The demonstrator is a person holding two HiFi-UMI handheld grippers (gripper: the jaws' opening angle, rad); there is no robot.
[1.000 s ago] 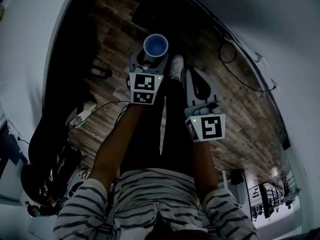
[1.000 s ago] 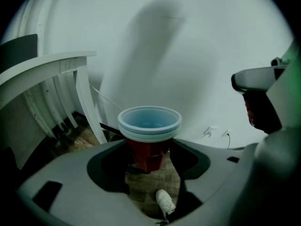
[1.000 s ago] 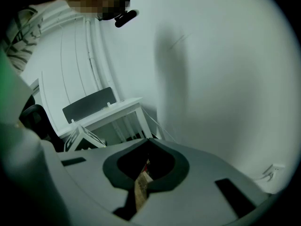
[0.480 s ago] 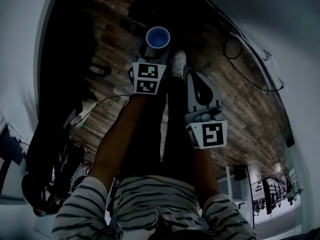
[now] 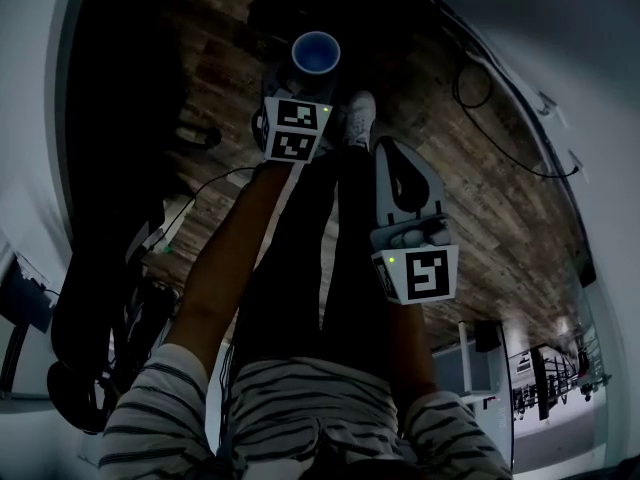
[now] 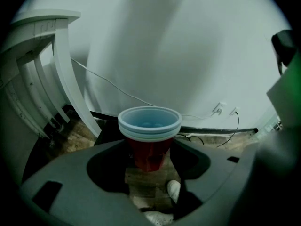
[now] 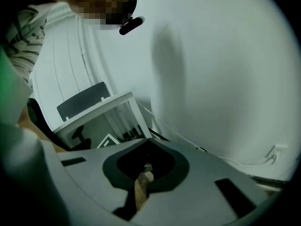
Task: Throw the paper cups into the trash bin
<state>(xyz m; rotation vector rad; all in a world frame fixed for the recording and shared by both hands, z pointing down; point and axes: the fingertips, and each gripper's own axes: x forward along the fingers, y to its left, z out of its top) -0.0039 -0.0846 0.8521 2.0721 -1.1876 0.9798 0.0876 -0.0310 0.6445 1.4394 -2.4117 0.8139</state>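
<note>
Head view: the stack of red paper cups (image 5: 316,52) shows only its pale blue mouth. Its wall is hidden under the rim, and the marker cube covers the jaws of the left tool (image 5: 310,73). The floor zone at 12 o'clock is too dark to identify.

Left gripper view: the stack's base sits behind the grey jaws. The white shoe (image 6: 173,189) is partly covered. A blurred green-grey shape (image 6: 287,93) is cut off at 3 o'clock.
</note>
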